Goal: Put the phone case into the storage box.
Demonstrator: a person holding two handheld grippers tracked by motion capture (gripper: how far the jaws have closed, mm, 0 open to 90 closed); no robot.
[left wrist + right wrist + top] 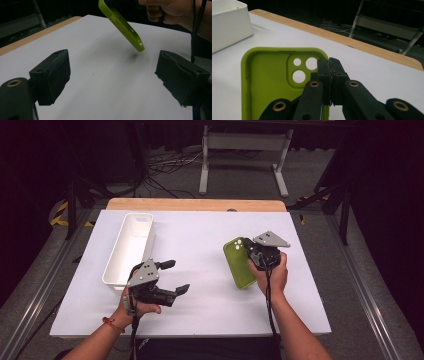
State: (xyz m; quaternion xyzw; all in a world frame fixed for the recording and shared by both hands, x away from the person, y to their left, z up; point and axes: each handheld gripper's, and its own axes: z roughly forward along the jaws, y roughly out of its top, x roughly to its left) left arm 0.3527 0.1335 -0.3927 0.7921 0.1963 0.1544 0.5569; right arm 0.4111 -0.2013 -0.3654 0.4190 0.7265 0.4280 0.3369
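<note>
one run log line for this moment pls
right gripper: shut on green phone case, lifted, tilted | left gripper: open, empty | white bin: on table, left

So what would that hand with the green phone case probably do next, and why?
Probably carry the green phone case leftward toward the white bin, though that is only a guess. The right gripper is shut on the case's edge and holds it tilted, clear of the table. The left gripper is open with nothing between its jaws, and the bin looks like the nearest place to put it.

A white table (200, 315) with a wooden far edge (195, 204) stands on grey floor (240, 180); beyond, a white metal frame (245, 150) against darkness.
</note>
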